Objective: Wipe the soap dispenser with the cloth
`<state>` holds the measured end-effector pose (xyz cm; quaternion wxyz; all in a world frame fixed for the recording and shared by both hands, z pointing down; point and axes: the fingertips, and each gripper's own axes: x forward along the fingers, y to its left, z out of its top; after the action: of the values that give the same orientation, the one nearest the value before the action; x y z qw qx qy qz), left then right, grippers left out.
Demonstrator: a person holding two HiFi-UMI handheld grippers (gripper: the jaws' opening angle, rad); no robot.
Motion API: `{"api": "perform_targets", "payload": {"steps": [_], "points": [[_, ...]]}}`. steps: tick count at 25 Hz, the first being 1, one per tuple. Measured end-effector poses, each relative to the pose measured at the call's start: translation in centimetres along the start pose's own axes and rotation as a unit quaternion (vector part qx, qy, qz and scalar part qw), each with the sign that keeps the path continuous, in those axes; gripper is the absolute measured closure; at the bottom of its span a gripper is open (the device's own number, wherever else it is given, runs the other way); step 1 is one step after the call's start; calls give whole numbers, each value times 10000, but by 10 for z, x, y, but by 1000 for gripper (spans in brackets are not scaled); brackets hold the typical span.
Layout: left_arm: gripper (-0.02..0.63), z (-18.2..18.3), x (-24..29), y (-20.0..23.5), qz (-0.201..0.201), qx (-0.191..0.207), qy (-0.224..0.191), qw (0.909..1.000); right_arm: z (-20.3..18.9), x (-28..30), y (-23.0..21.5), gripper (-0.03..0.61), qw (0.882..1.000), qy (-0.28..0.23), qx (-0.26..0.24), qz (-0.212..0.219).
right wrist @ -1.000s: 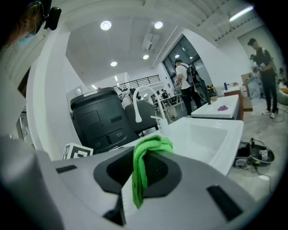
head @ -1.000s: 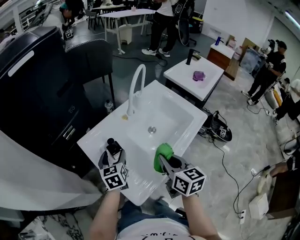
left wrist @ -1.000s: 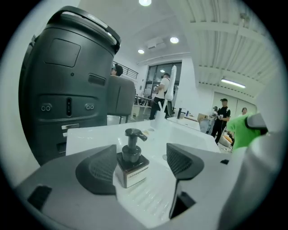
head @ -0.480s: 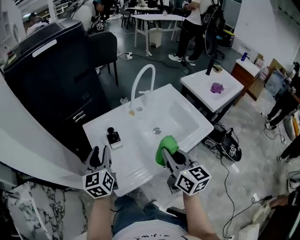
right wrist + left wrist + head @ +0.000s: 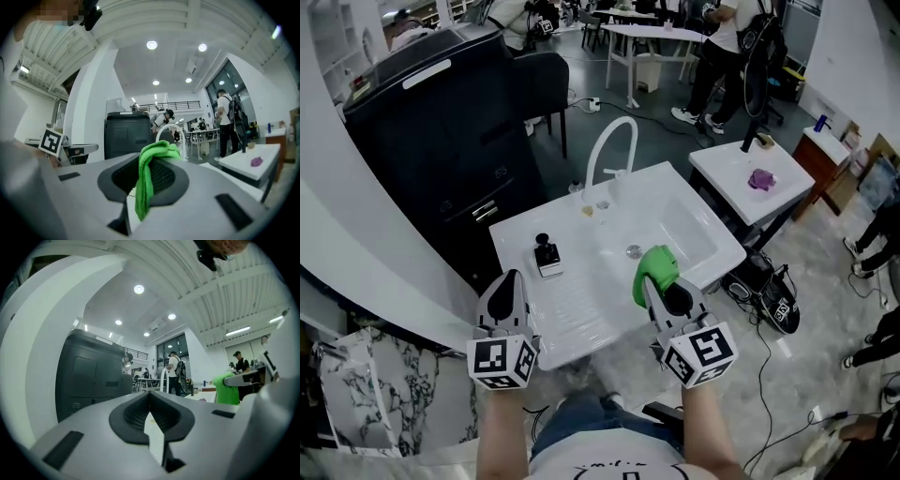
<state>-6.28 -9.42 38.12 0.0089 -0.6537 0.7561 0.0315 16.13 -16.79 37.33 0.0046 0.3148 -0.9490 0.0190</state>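
Observation:
The soap dispenser (image 5: pixel 547 255), a small dark pump on a white base, stands alone on the left ledge of the white sink unit (image 5: pixel 581 319). My left gripper (image 5: pixel 503 298) hangs raised over the unit's near left corner, shut with nothing between its pads (image 5: pixel 140 414); the dispenser is apart from it, farther back. My right gripper (image 5: pixel 664 292) is raised at the near right, shut on a bright green cloth (image 5: pixel 654 269). In the right gripper view the green cloth (image 5: pixel 152 174) drapes out from between the closed jaws. The left gripper view shows the green cloth (image 5: pixel 227 390) at the right.
A white curved faucet (image 5: pixel 612 150) rises behind the basin (image 5: pixel 661 234). A black cabinet (image 5: pixel 441 141) stands at the left. A second white table (image 5: pixel 741 187) with a purple cloth (image 5: pixel 761 179) is at the right. People stand at the tables behind. Cables lie on the floor (image 5: pixel 787 309).
My left gripper came off the dispenser, drew back toward me, rose and closed empty. The dispenser stays on the ledge. My right gripper rose with the green cloth.

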Motion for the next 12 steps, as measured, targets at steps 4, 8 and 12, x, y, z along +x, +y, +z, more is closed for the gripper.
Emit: {"api": "perform_targets", "payload": {"steps": [4,8,12], "points": [[600,17,2,-6,-192,249,-167,9994,22,0,11,526,9978,-175,-640,-84],[600,28,-1,-4,-236,657,-249,9972,32,3,16,526,9948,-249,-959,-240],[600,35,-4,2,-204,819,-329,9959,31,2,19,526,9945,-246,-969,-326]]}}
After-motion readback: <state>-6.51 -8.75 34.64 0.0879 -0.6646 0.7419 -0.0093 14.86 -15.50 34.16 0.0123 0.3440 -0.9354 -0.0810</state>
